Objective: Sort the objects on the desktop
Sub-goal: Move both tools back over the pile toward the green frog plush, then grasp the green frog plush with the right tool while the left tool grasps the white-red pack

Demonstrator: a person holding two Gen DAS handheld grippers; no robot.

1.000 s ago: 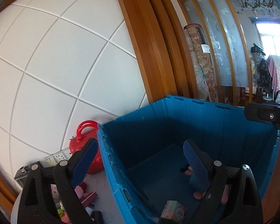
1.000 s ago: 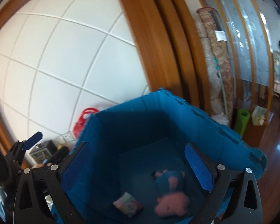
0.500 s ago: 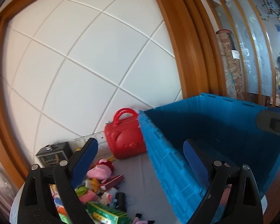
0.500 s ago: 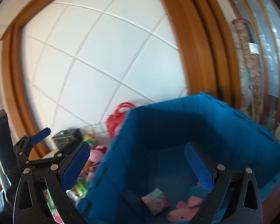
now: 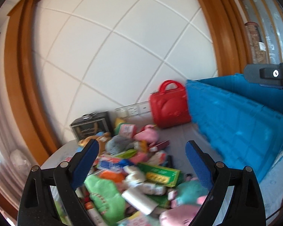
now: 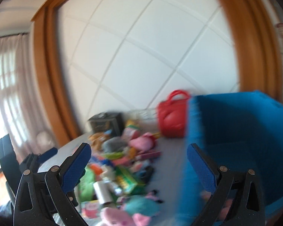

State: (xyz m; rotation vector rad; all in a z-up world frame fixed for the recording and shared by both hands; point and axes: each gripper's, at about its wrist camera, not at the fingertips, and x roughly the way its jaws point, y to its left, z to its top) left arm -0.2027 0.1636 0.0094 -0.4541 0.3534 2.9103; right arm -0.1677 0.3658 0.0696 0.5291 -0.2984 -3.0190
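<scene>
A heap of small toys and packets (image 5: 134,171) lies on the grey table: a green box (image 5: 158,174), a pink plush (image 5: 148,134), a grey plush (image 5: 118,143). The blue crate (image 5: 235,120) stands to the right. My left gripper (image 5: 142,162) is open and empty above the heap. My right gripper (image 6: 139,166) is open and empty, over the heap (image 6: 120,171) beside the crate's left wall (image 6: 194,131). The right wrist view is blurred.
A red toy case (image 5: 168,105) stands against the white tiled wall next to the crate. A dark tin (image 5: 90,126) sits at the back left. The left gripper (image 6: 24,162) shows at the right wrist view's left edge.
Both grippers have swung left, away from the inside of the blue crate, to above the heap of objects. Both stay open and empty.
</scene>
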